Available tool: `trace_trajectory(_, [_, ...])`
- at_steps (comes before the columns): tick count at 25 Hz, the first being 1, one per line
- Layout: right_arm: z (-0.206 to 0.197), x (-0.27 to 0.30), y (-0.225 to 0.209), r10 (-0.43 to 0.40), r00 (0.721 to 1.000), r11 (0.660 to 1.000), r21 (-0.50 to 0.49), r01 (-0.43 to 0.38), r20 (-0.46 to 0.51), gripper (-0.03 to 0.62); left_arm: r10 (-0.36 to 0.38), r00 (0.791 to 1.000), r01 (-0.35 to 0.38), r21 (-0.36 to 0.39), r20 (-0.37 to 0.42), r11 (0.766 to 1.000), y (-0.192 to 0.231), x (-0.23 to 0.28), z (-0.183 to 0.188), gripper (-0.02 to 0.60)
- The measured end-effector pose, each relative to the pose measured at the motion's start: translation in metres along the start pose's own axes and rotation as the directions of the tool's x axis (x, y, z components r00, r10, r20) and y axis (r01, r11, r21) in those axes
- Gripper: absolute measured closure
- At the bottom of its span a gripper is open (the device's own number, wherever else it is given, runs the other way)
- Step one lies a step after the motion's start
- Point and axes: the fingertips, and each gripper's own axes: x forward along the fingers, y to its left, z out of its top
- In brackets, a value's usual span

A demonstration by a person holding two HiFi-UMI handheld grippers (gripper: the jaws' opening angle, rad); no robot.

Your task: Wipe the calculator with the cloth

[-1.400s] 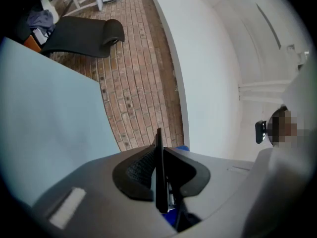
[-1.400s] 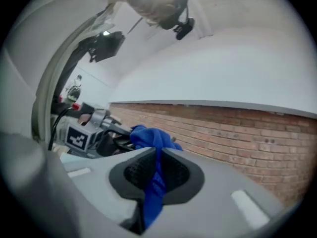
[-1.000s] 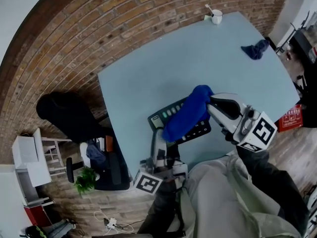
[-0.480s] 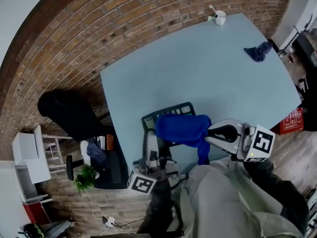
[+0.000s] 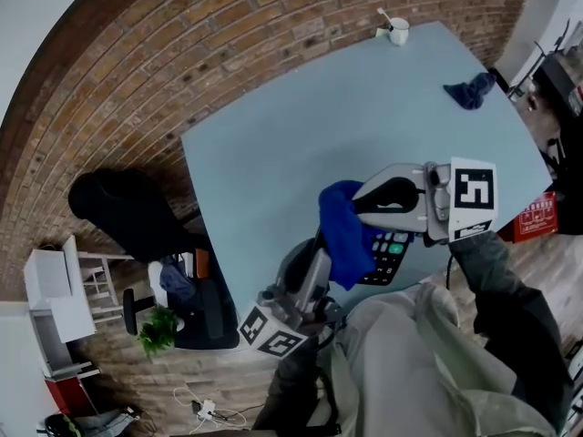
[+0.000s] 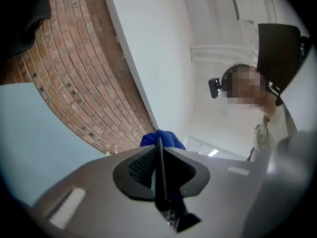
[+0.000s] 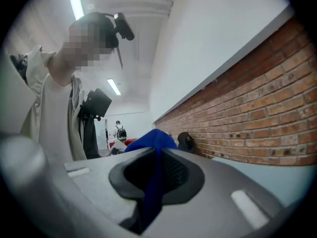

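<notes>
The dark calculator [image 5: 390, 249] is lifted off the pale blue table [image 5: 273, 144] and tilted, its keys facing up. My left gripper [image 5: 321, 244] reaches up from the bottom and is shut on its near end. In the left gripper view the calculator [image 6: 160, 182] shows as a thin dark edge between the jaws. The blue cloth [image 5: 342, 230] hangs over the calculator's left part, pinched in my right gripper [image 5: 357, 206], which comes in from the right. In the right gripper view the cloth [image 7: 154, 182] fills the gap between the shut jaws.
A white mug [image 5: 398, 32] with a spoon stands at the table's far edge. A second blue cloth [image 5: 469, 90] lies near the far right corner. A black chair [image 5: 127, 212] and a small plant [image 5: 160, 328] are left of the table, beside the brick wall.
The calculator has come off the table and swung to the right. My right gripper rose and turned, carrying the cloth from the calculator's front end to its left part.
</notes>
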Motion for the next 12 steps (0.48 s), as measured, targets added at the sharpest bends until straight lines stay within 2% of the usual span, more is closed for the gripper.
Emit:
trace_trajectory(2, [0.002, 0.007, -0.004, 0.013, 1.000, 1.000, 0.009, -0.013, 0.016, 0.562, 0.022, 0.999, -0.021, -0.025, 0.030, 0.999, 0.005, -0.003, 0.004, 0.529])
trace_trajectory(4, [-0.009, 0.005, 0.002, 0.044, 0.999, 0.999, 0.020, -0.043, -0.023, 0.562, 0.052, 0.995, -0.049, -0.037, 0.079, 0.998, 0.010, -0.011, 0.013, 0.529])
trace_trajectory(6, [-0.026, -0.006, 0.018, 0.108, 0.990, 0.993, 0.061, -0.103, -0.087, 0.562, 0.077, 0.986, -0.068, -0.065, 0.147, 0.996, 0.017, -0.024, 0.025, 0.529])
trace_trajectory(8, [-0.038, -0.018, 0.037, 0.172, 0.979, 0.980, 0.122, -0.159, -0.110, 0.562, 0.098, 0.977, -0.082, -0.089, 0.191, 0.993, 0.027, -0.035, 0.035, 0.531])
trace_trajectory(10, [-0.047, -0.025, 0.051, 0.212, 0.971, 0.966, 0.172, -0.191, -0.111, 0.562, 0.092, 0.974, -0.069, -0.117, 0.206, 0.991, 0.033, -0.038, 0.037, 0.531])
trace_trajectory(12, [-0.050, -0.027, 0.052, 0.207, 0.974, 0.961, 0.206, -0.184, -0.093, 0.562, 0.043, 0.981, -0.018, -0.129, 0.191, 0.991, 0.027, -0.032, 0.030, 0.531])
